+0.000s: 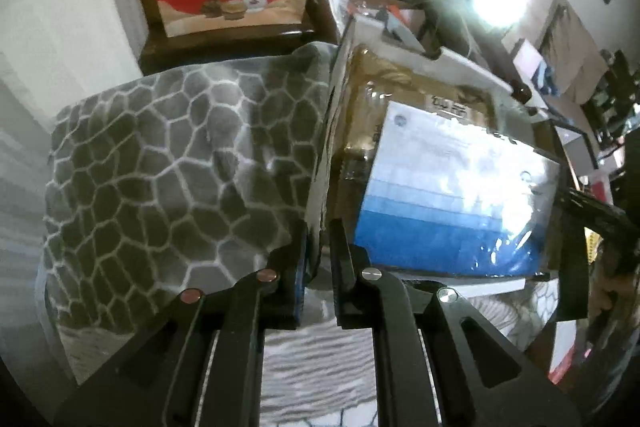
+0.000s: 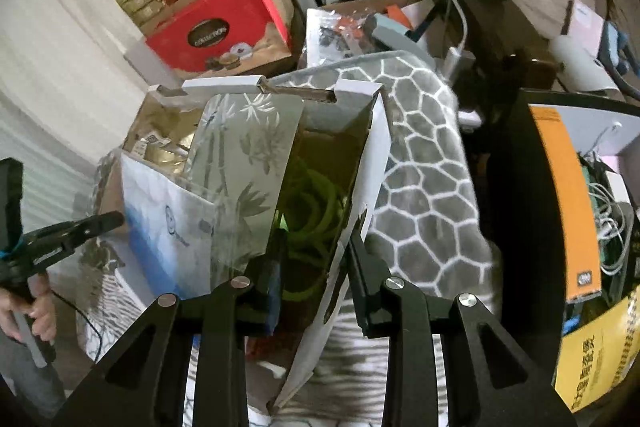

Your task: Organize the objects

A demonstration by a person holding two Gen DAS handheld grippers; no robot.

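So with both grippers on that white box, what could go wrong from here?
1. The left gripper pinches only the thin wall of the white box; the cardboard may bend or tear under the load.
2. The right gripper straddles the opposite wall with its jaws apart, so the box may tip.
3. The blue-and-white packet and bamboo-print packet stand above the rim and could slide out, perhaps with the green coil.
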